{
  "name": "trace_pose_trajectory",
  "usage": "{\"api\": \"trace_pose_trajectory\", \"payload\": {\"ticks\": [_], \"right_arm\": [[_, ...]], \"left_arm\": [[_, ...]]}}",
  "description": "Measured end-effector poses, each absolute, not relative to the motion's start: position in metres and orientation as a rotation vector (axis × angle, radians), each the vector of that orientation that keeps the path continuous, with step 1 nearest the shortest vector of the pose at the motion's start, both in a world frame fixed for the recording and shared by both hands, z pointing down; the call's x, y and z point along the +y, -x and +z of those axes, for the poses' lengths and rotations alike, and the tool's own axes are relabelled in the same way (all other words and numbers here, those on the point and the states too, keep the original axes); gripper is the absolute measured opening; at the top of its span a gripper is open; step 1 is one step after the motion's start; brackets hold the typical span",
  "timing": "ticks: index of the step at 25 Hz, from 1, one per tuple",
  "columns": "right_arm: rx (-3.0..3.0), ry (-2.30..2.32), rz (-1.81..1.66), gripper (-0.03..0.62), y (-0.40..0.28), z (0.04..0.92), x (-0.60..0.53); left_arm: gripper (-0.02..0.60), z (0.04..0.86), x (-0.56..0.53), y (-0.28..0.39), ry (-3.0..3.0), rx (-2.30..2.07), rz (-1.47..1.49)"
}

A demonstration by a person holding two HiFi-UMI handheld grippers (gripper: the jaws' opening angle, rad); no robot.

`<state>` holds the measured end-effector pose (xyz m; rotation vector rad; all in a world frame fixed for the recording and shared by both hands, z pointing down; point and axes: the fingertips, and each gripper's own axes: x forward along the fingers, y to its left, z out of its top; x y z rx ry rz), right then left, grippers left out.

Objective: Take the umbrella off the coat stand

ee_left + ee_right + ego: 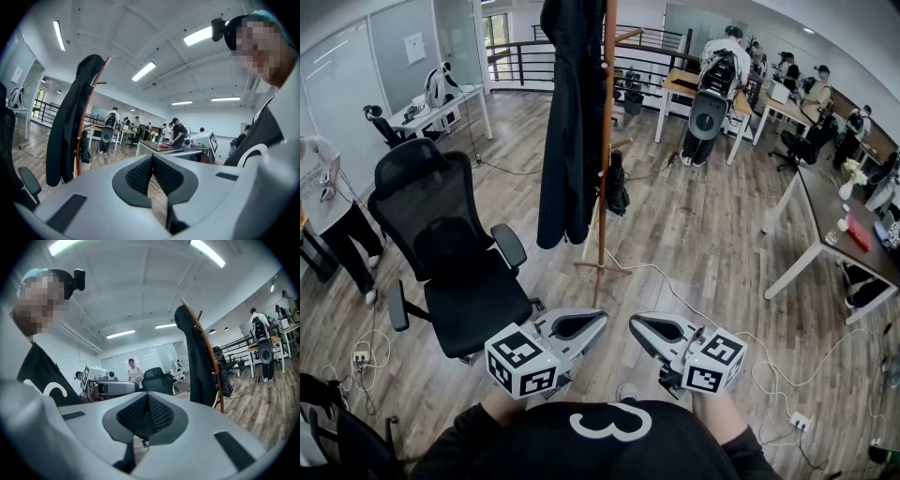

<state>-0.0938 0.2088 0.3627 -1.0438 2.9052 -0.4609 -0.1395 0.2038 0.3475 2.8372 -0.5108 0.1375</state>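
Observation:
A wooden coat stand [605, 141] rises from the wood floor ahead of me, with a long dark coat [570, 122] draped over its top. A small folded black umbrella [617, 184] hangs from a lower peg on the stand's right side. My left gripper [600, 319] and right gripper [634, 324] are held side by side low in the head view, well short of the stand, both shut and empty. The left gripper view has its jaws [152, 157] together, with the coat [68, 126] and umbrella [85, 149] far left. In the right gripper view the jaws [146, 396] are together, and the stand [208, 357] and umbrella [226, 386] are to the right.
A black office chair [455, 258] stands just left of the stand. A white cable [675, 281] trails from the stand's base toward a power strip [800, 422]. Desks [834, 225] with seated people line the right and back. A person [333, 220] stands at far left.

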Motion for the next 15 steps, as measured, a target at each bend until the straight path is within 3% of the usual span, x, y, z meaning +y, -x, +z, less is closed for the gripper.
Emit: {"api": "trace_pose_trajectory", "payload": {"ticks": [15], "right_arm": [[2.931, 1.026, -0.503, 0.025, 0.056, 0.378, 0.145]], "left_arm": [[0.015, 0.369, 0.144, 0.099, -2.776, -0.547, 0.164]]}}
